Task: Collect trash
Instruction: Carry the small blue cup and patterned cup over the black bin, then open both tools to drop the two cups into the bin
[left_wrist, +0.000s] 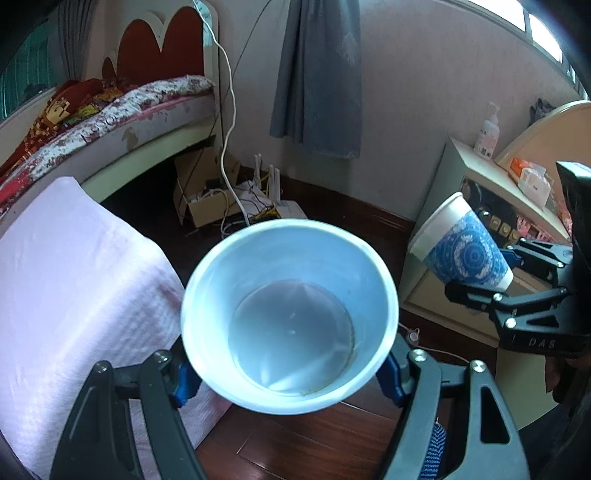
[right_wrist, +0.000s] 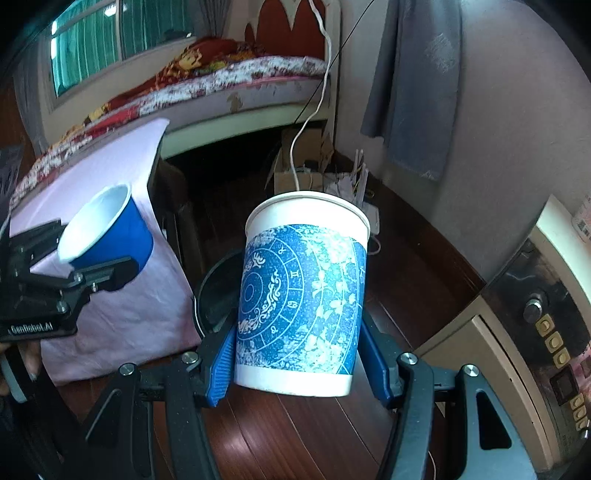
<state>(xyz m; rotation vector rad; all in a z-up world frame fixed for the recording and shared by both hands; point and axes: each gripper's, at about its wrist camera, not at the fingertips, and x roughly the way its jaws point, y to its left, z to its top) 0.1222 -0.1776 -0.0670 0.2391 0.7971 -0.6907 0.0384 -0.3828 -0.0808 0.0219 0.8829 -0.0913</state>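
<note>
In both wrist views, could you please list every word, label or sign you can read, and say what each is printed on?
"GenRobot.AI" – on the body of the left gripper, seen from the right wrist.
"DAS" – on the body of the right gripper, seen from the left wrist; possibly only part of a word.
Zodiac signs, not words – on the patterned paper cup.
Pump bottle label: too small to read.
Cabinet sticker: too blurred.

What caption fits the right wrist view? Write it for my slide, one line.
Right hand-held gripper grips a blue-patterned paper cup while the left hand-held gripper holds a plain blue cup.
</note>
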